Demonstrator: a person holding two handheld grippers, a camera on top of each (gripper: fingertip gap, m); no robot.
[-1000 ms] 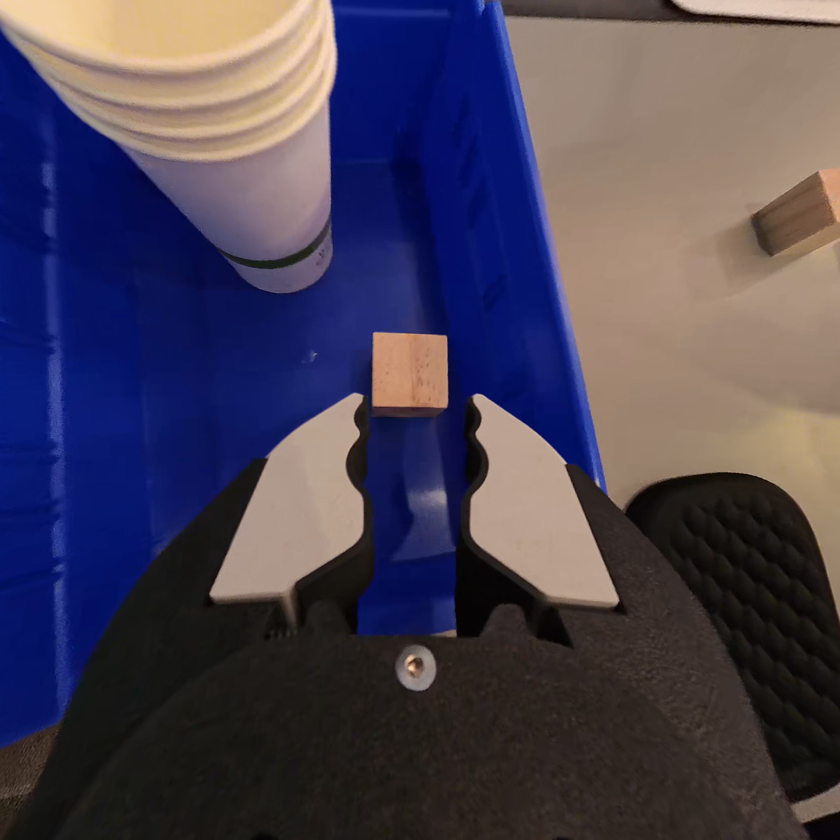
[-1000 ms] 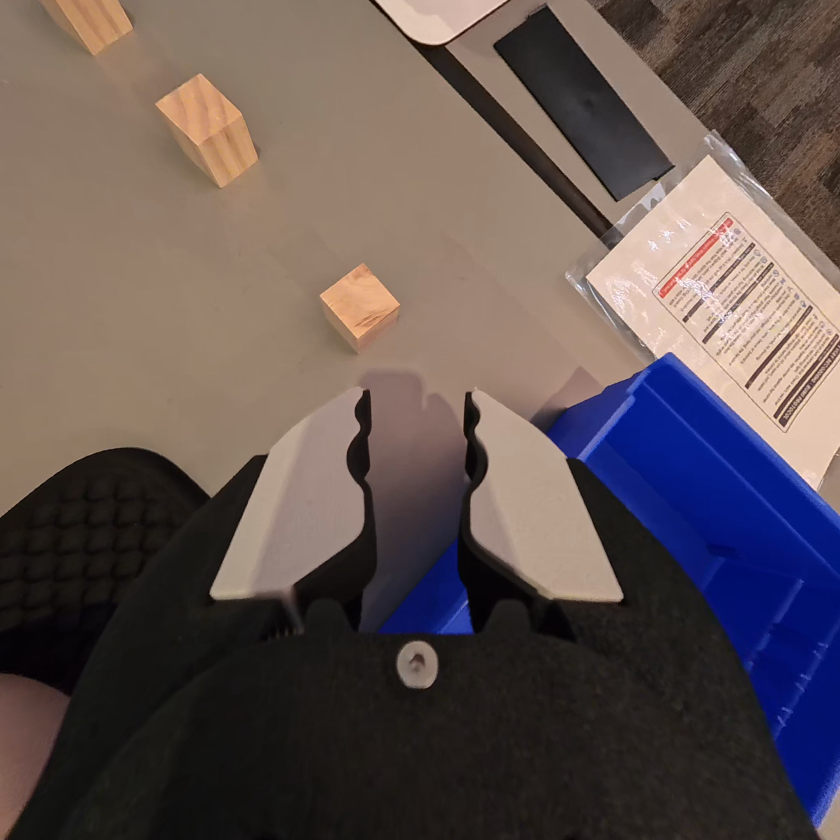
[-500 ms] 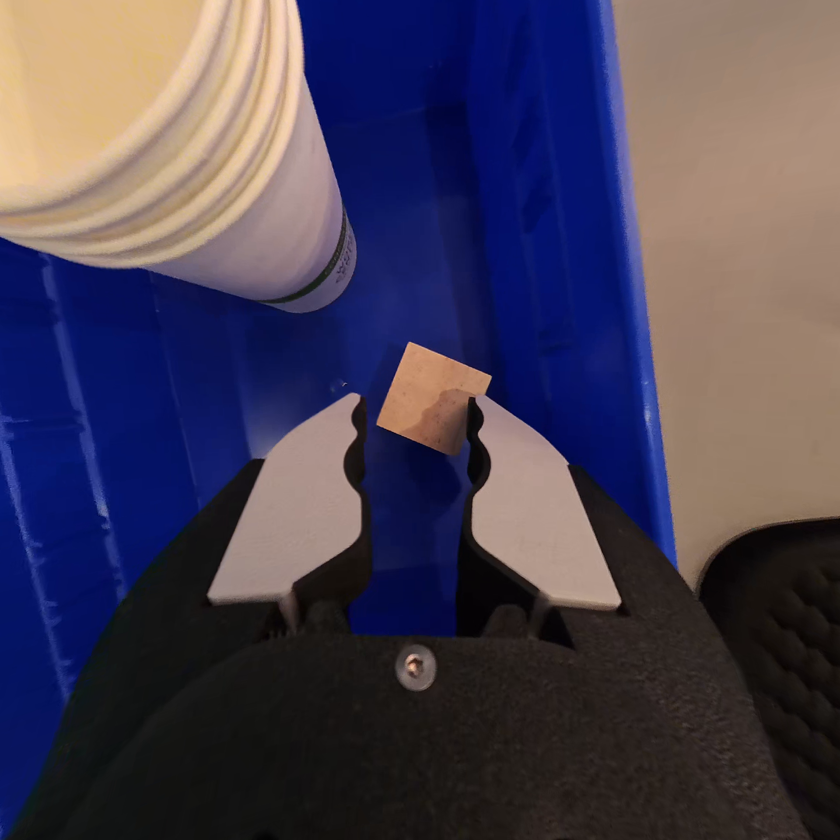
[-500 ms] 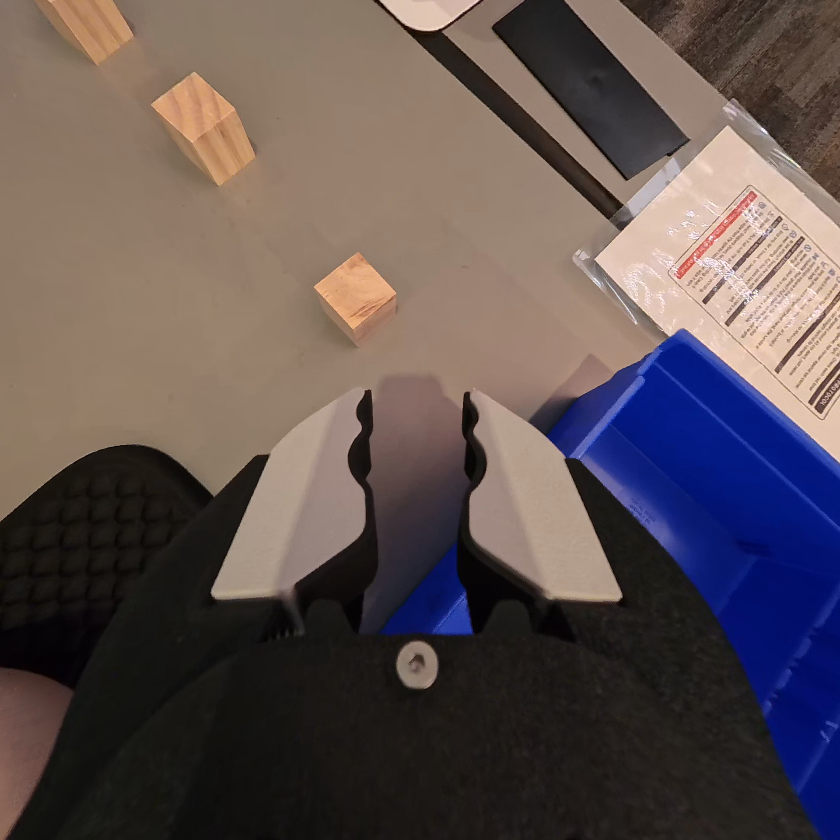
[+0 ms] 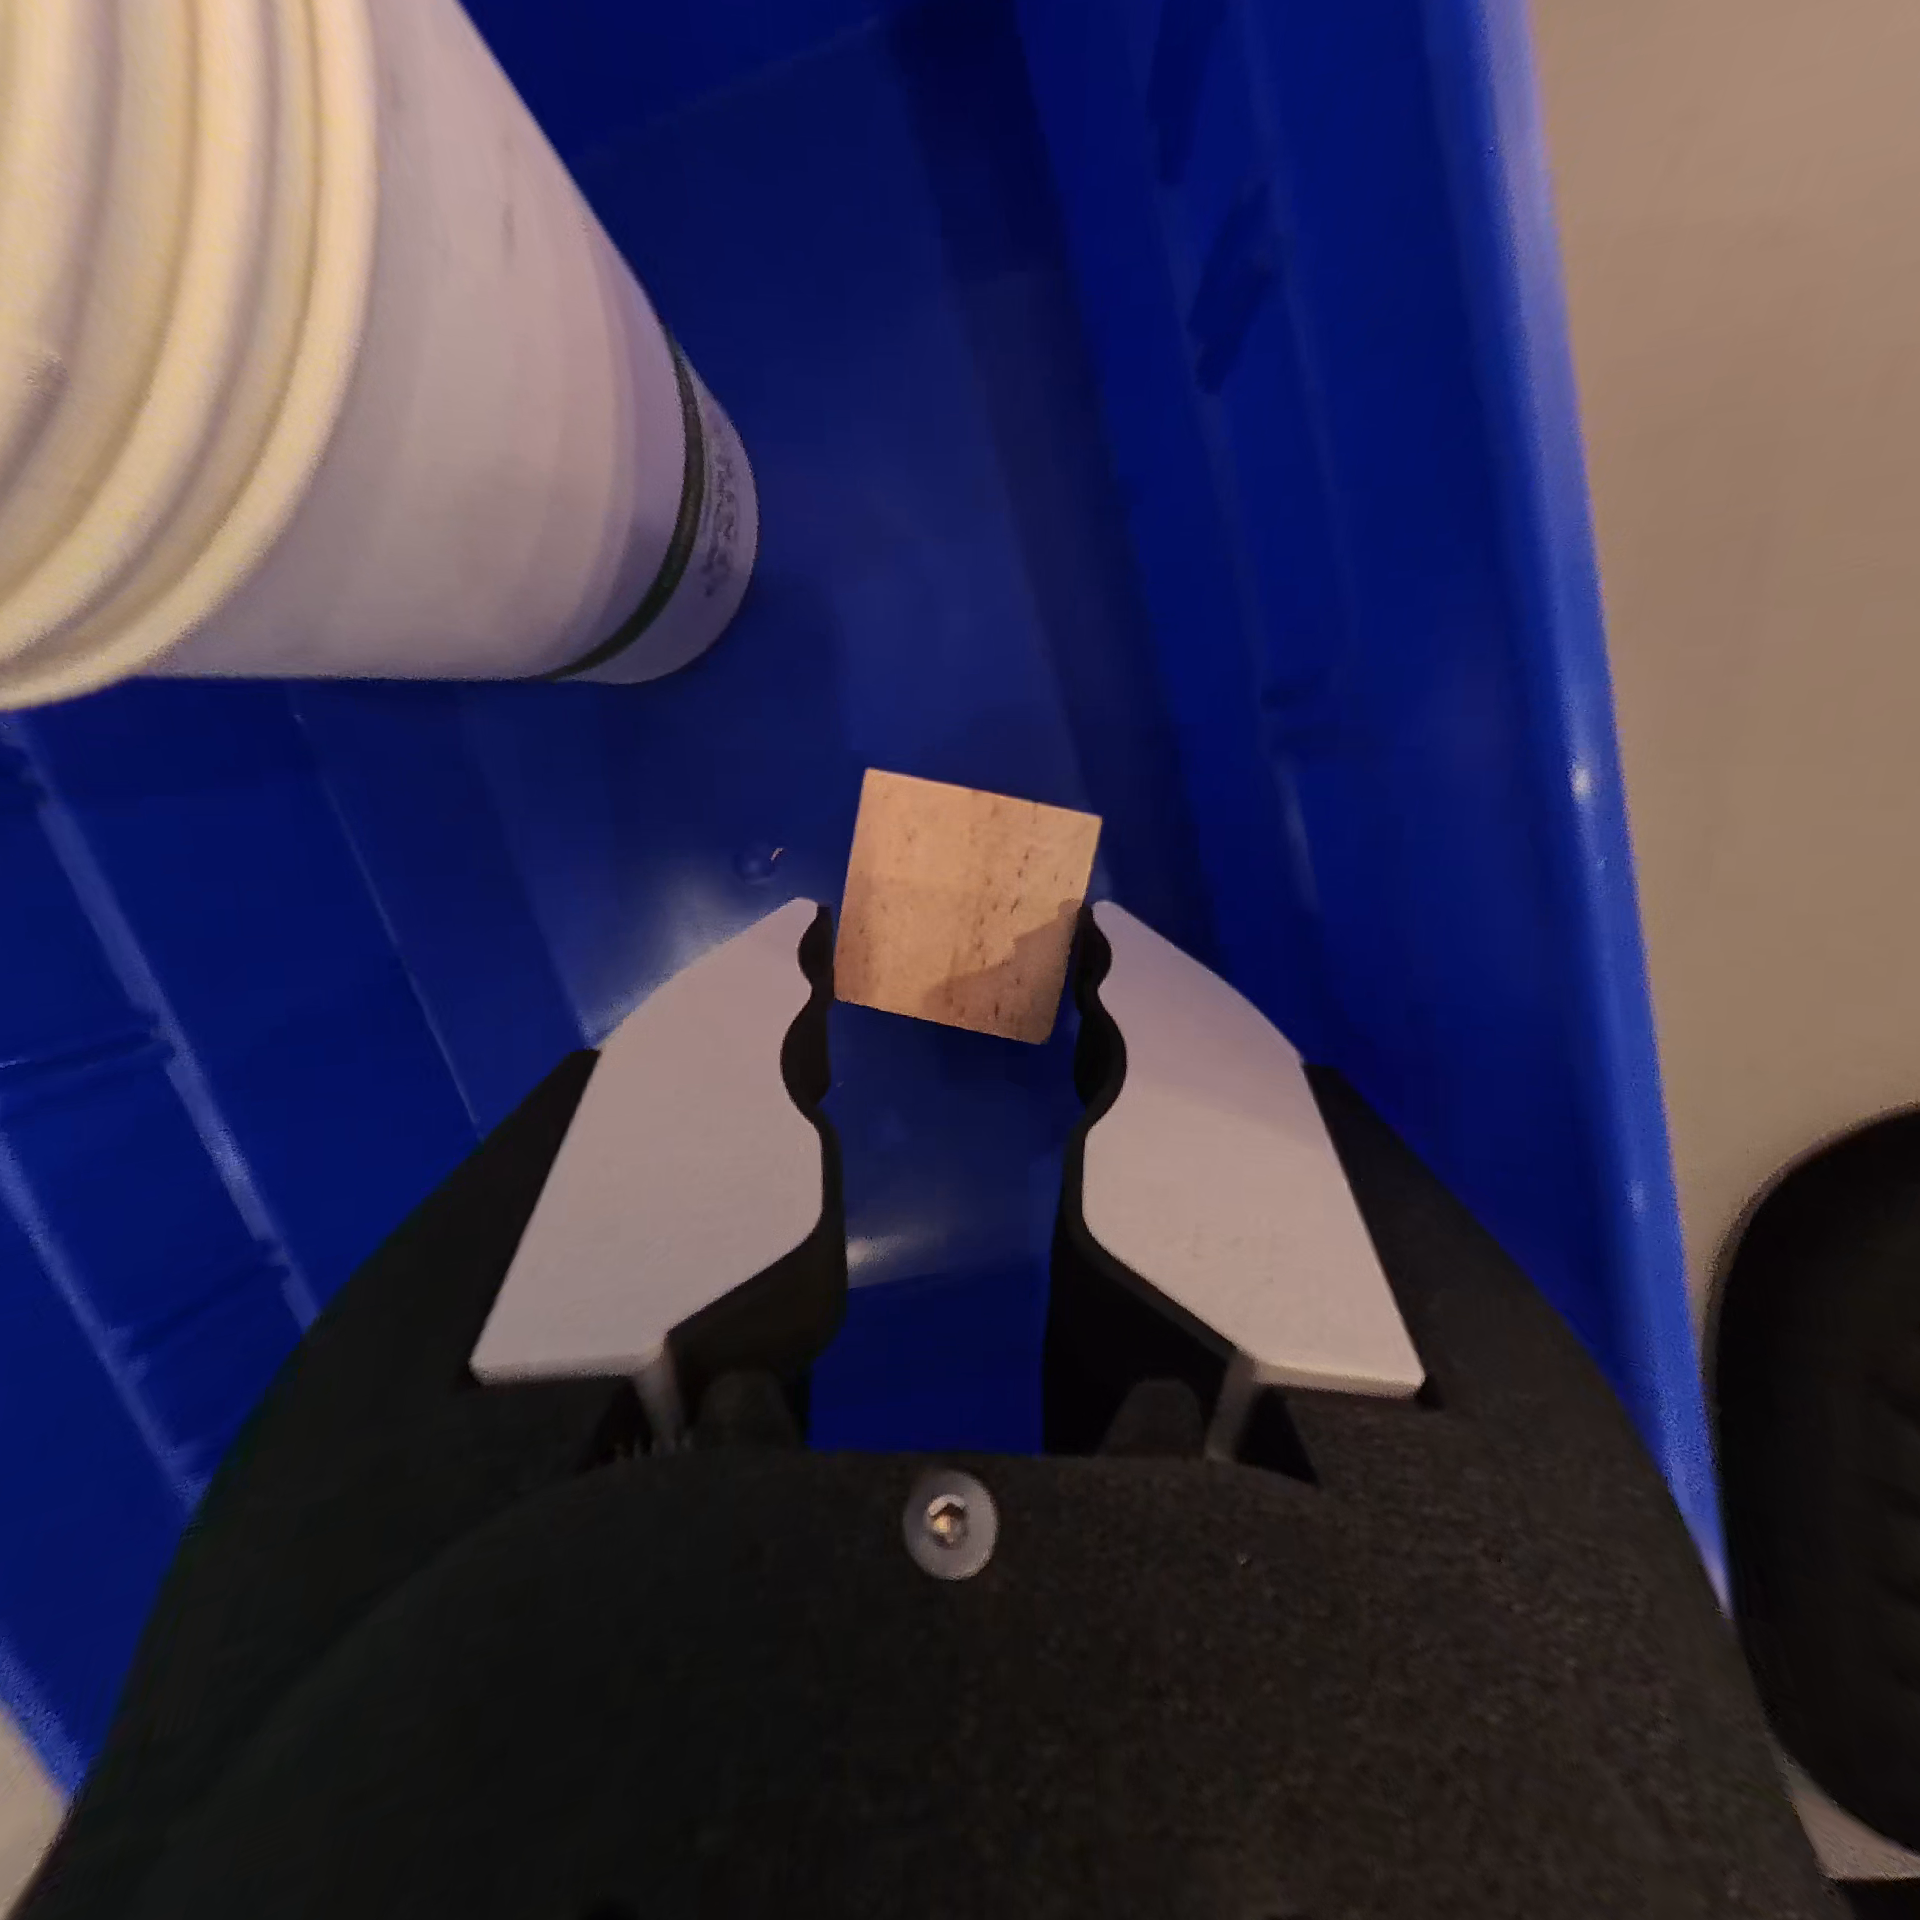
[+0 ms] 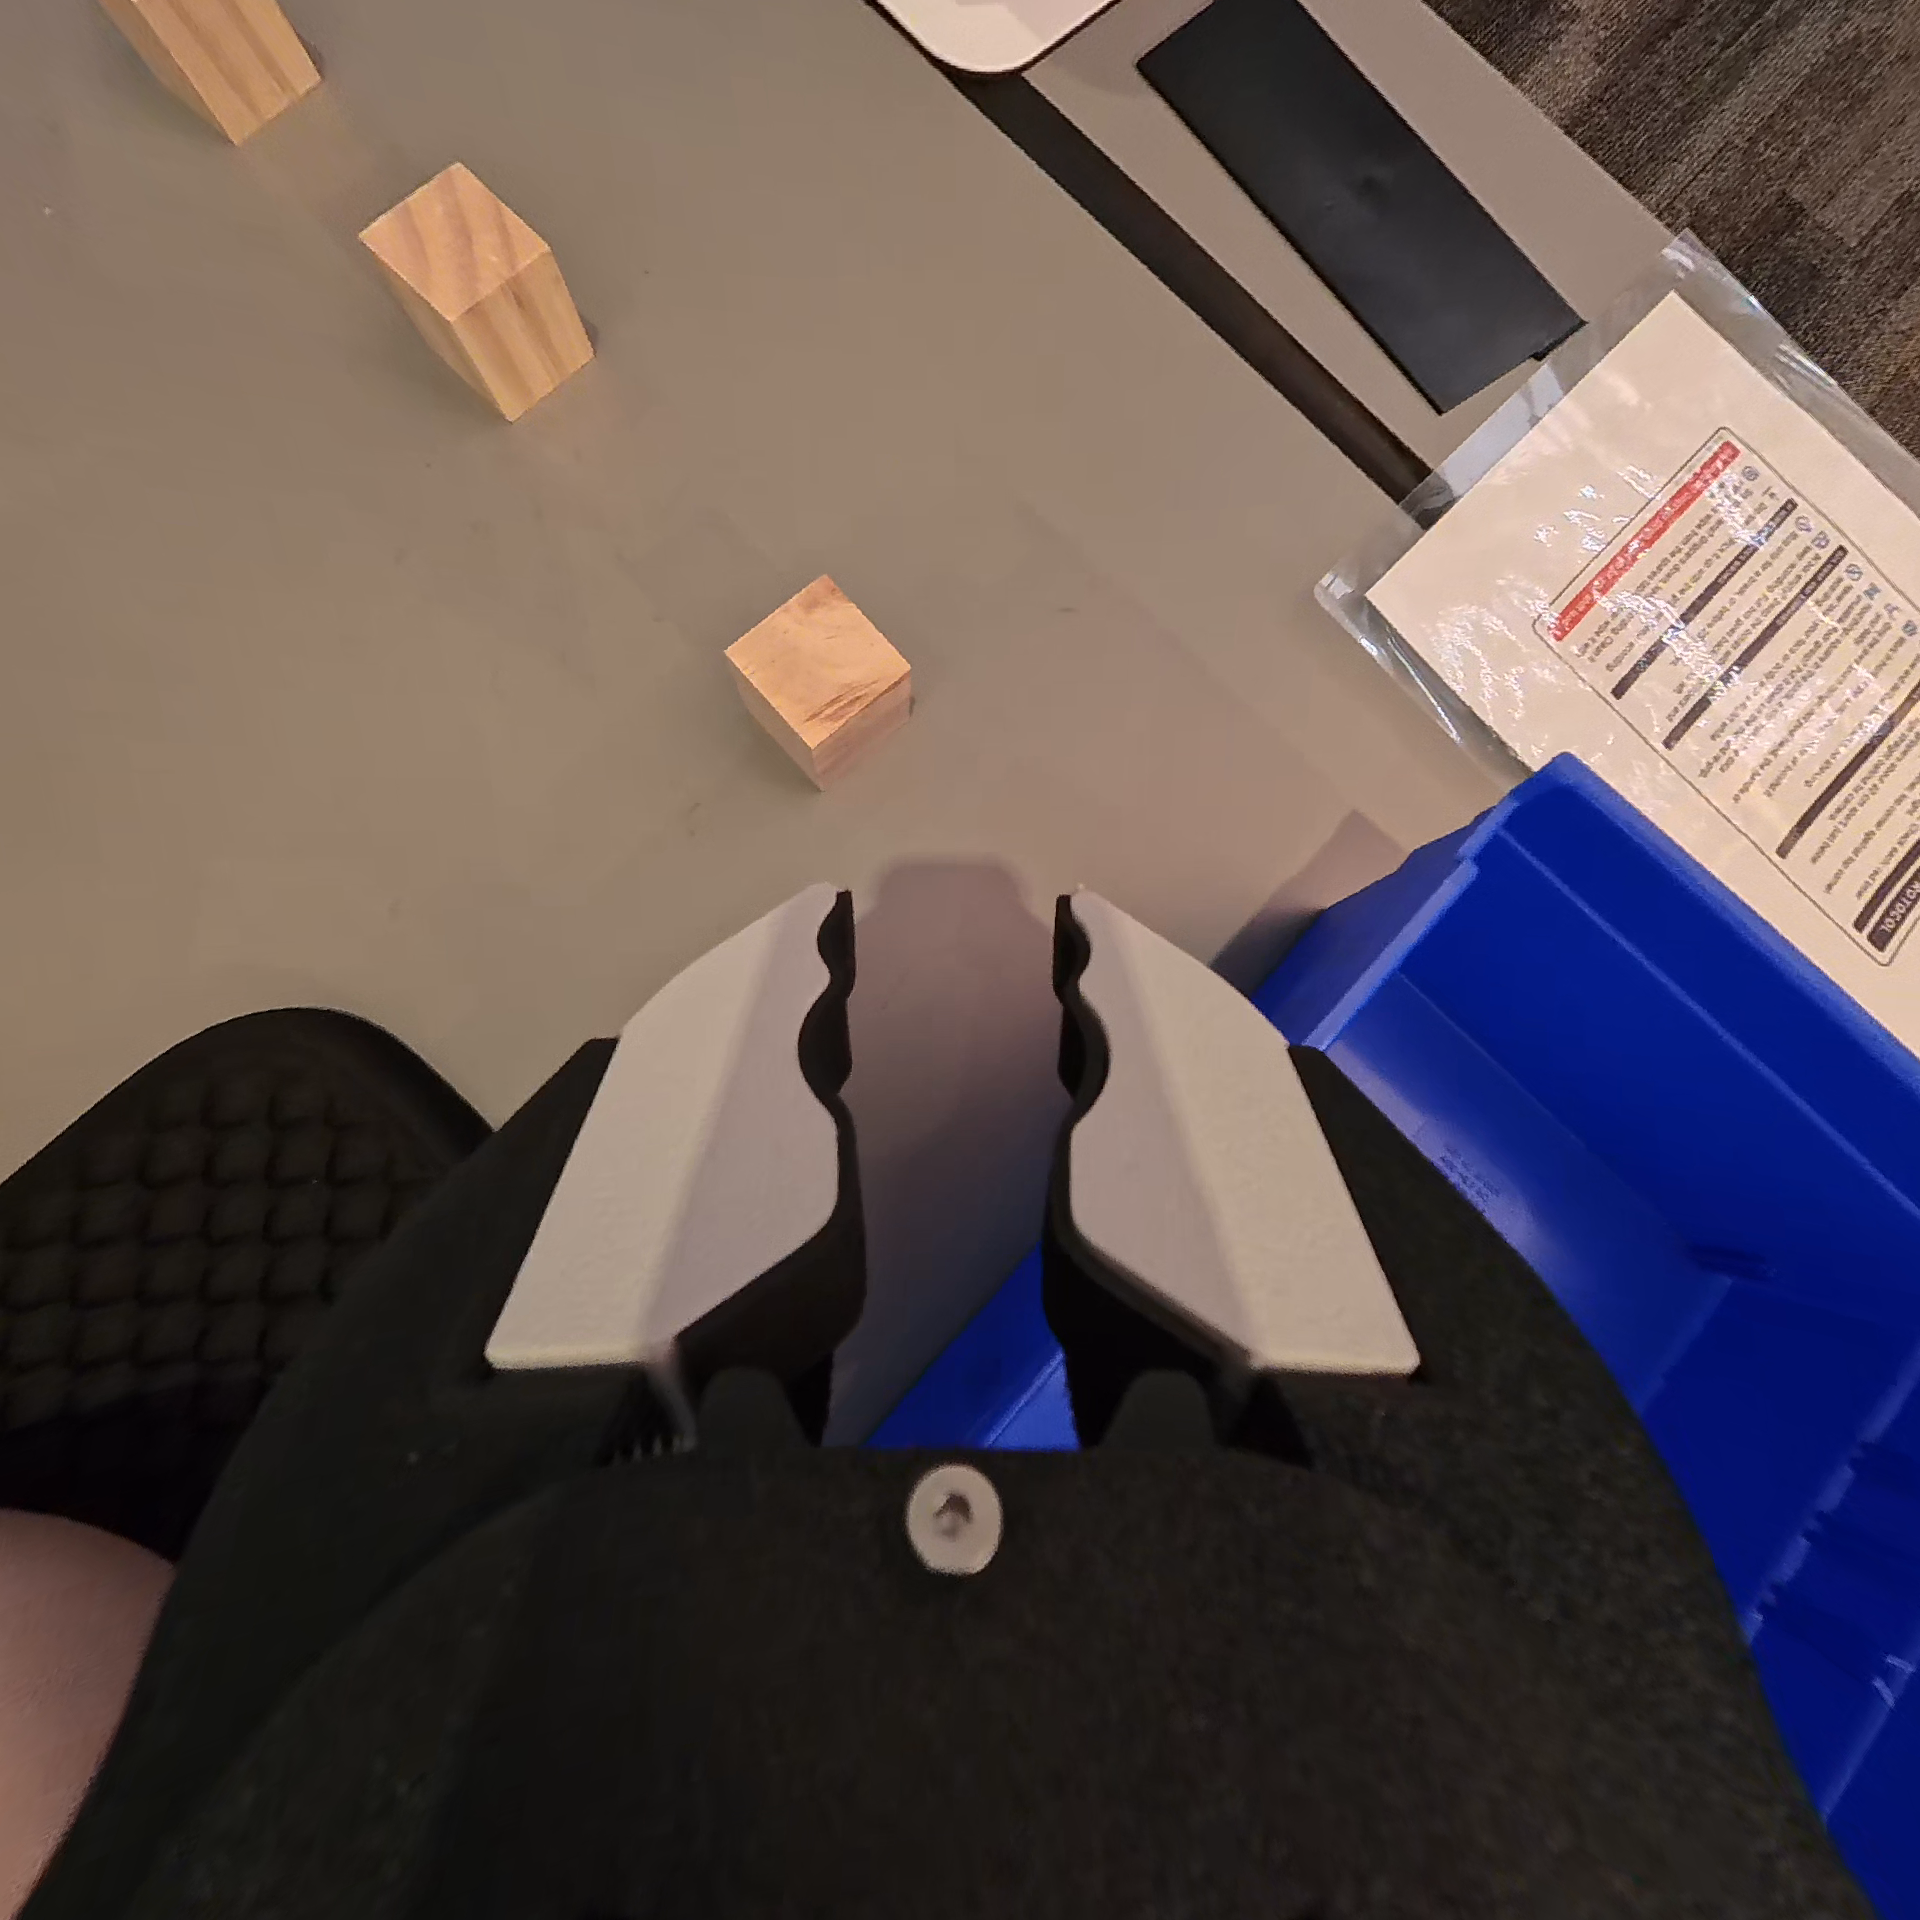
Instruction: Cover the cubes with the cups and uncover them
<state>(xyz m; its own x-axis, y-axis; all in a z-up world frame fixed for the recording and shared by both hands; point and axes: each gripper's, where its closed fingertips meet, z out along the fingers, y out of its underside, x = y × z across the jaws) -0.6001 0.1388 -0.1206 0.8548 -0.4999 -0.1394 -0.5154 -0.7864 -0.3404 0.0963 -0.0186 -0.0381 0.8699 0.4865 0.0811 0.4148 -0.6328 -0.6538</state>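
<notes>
the left gripper (image 5: 954, 940) has dropped deeper into the blue bin (image 5: 1299, 623); its open jaws now straddle the wooden cube (image 5: 966, 920), beside the stacked cups (image 5: 343, 395), not yet squeezing. likely a pickup next. the right gripper (image 6: 954, 914) hangs open, empty, over the desk (image 6: 520, 675).

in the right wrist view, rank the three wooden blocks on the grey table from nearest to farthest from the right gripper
From the right gripper:
1. The small light-brown wooden cube, just ahead of the fingertips and slightly left.
2. The taller pale wooden block, farther ahead and to the left.
3. The pale wooden block cut off by the top edge, farthest, in the upper left corner.
</notes>
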